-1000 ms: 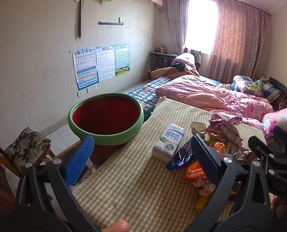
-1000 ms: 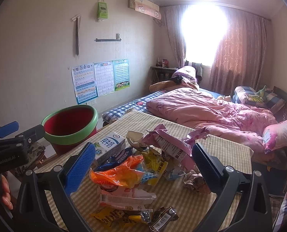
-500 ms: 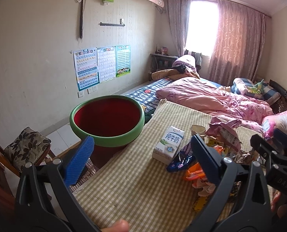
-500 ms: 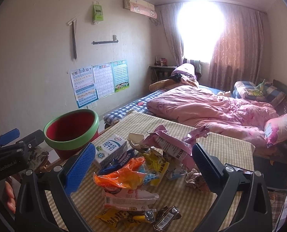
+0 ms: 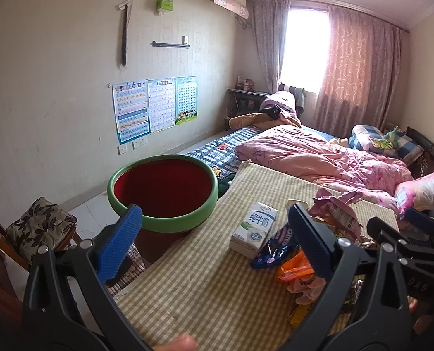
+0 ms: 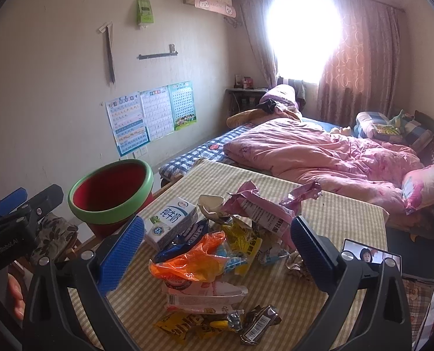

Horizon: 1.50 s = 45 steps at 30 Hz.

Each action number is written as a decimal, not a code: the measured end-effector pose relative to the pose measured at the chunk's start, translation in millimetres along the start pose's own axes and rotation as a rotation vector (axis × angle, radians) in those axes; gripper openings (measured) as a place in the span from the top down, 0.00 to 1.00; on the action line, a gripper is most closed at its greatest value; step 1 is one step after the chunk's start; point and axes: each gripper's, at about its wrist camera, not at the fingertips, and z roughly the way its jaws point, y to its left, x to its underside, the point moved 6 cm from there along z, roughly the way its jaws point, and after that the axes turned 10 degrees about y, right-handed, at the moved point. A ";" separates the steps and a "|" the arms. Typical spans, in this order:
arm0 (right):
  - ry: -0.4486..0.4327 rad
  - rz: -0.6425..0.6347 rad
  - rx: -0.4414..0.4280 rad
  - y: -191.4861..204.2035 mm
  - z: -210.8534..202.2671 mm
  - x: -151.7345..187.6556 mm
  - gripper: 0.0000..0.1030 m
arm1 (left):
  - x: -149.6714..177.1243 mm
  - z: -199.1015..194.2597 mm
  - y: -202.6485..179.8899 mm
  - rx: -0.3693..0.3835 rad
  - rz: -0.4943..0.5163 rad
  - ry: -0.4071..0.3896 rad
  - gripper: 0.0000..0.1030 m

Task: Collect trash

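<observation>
The trash [image 6: 217, 245] lies heaped near the middle of the checked surface [image 6: 342, 213]: an orange wrapper [image 6: 193, 260] on top at the front, a torn pink bag [image 6: 261, 207] behind it, a milk carton [image 6: 170, 222] at the heap's 10 o'clock, and flat wrappers [image 6: 217, 324] loose at its 6 o'clock. In the right wrist view the heap sits squarely between the fingers of the right gripper [image 6: 217, 254], which is spread wide and grips nothing; that framing reads as a lineup for a first pick, probably the orange wrapper, since it rides highest.

The bin [image 6: 111, 193], red inside with a green rim, stands off the surface's edge at 9 o'clock of the heap, close enough for a short carry. It looks empty, though its bottom is not fully visible.

The left gripper [image 5: 214, 234] is also spread and empty, held over bare cloth between bin and carton. A phone [image 6: 372, 256] lies at the heap's 3 o'clock, not trash.
</observation>
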 end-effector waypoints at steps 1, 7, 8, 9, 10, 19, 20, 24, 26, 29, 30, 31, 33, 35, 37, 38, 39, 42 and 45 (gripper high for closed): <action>0.006 -0.001 0.001 1.1 1.3 -0.9 0.07 | 0.1 1.7 1.7 0.010 -0.006 0.007 0.05; 0.011 0.001 0.009 6.5 7.6 -6.3 0.07 | -4.5 6.9 8.3 0.065 -0.029 0.001 0.05; 0.014 0.003 0.012 6.9 9.6 -7.0 0.07 | -5.8 8.3 9.7 0.093 -0.037 -0.003 0.05; 0.018 0.006 0.016 7.9 12.2 -7.1 0.07 | -6.9 10.9 12.1 0.114 -0.048 0.002 0.05; 0.021 0.010 0.019 8.4 13.7 -7.0 0.07 | -7.7 14.6 14.0 0.121 -0.050 0.013 0.05; 0.073 0.089 0.134 8.6 41.2 -1.8 0.07 | -15.6 62.9 18.4 0.121 0.104 0.063 0.05; 0.078 0.103 0.147 8.3 43.3 -2.2 0.07 | -17.6 68.1 19.1 0.128 0.120 0.065 0.05; 0.076 0.154 0.189 10.5 50.5 -7.9 0.07 | -30.6 89.0 19.0 0.159 0.213 0.048 0.05; 0.074 0.181 0.208 9.9 54.4 -8.9 0.07 | -31.8 100.8 16.4 0.191 0.239 0.069 0.05; 0.086 0.198 0.238 8.5 59.2 -2.8 0.07 | -29.9 125.5 7.1 0.275 0.279 0.141 0.05; 0.096 0.208 0.259 6.8 60.6 1.3 0.07 | -27.2 135.0 1.0 0.302 0.302 0.178 0.05; 0.106 0.221 0.268 5.6 62.1 4.8 0.07 | -23.4 144.8 -6.5 0.330 0.329 0.222 0.05; 0.129 0.259 0.284 2.6 61.4 14.1 0.07 | -17.7 155.9 -19.2 0.379 0.365 0.273 0.05; 0.134 0.276 0.298 1.4 57.3 20.5 0.07 | -11.8 173.6 -34.4 0.406 0.398 0.335 0.14; 0.146 0.285 0.303 0.4 53.1 25.5 0.07 | -3.5 188.1 -48.1 0.426 0.422 0.400 0.23; 0.151 0.293 0.306 -1.2 50.8 27.4 0.07 | 1.8 194.3 -54.9 0.436 0.433 0.434 0.26; 0.152 0.301 0.304 -2.3 48.1 29.8 0.07 | 4.9 197.9 -58.6 0.442 0.439 0.449 0.27; 0.157 0.323 0.285 -10.3 40.9 36.7 0.11 | 14.3 208.9 -69.8 0.435 0.464 0.491 0.32; 0.176 0.322 0.259 -20.5 41.3 42.8 0.17 | 25.1 227.1 -75.4 0.377 0.468 0.533 0.42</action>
